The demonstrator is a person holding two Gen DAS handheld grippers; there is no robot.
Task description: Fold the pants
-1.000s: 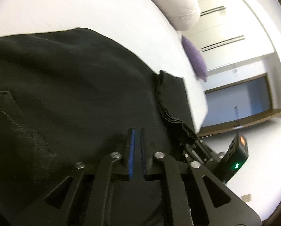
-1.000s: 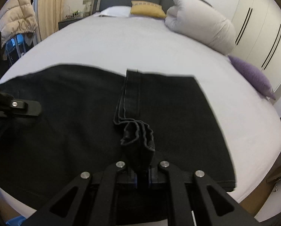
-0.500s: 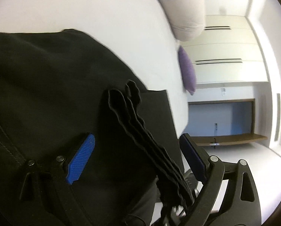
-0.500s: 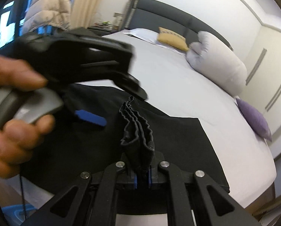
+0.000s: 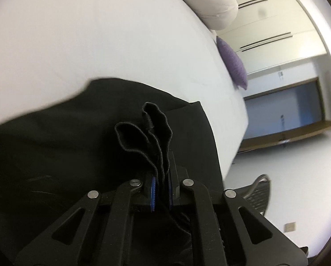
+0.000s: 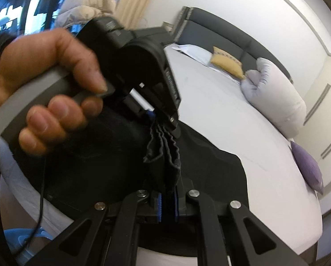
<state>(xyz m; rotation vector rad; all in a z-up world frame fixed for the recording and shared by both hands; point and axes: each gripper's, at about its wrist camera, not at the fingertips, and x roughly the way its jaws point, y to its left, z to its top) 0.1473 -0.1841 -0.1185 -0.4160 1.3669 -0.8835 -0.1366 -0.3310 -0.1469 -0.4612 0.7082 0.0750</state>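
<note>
Black pants (image 5: 54,146) lie spread on the white bed (image 5: 98,44), one end gathered into pleats and lifted. My left gripper (image 5: 161,190) is shut on that pleated edge (image 5: 143,130), which sticks up between its blue pads. In the right wrist view my right gripper (image 6: 168,207) is shut on the same bunched fabric (image 6: 165,157) from below. The left gripper (image 6: 165,122) clamps the bundle from above, just beyond the right one. A person's hand (image 6: 43,84) holds its grey handle. The rest of the pants (image 6: 209,166) drape down onto the mattress.
A white rolled duvet (image 6: 276,102), a yellow cushion (image 6: 227,63) and a purple cushion (image 6: 307,168) lie toward the grey headboard (image 6: 232,31). The bed's edge (image 5: 238,137) drops to the floor by a chair (image 5: 258,190). A puffy jacket (image 6: 87,11) hangs at left.
My left gripper opened wide, came over to the pleated edge held by the right gripper and shut on it. Both grippers now grip the bundle close together, lifted a little.
</note>
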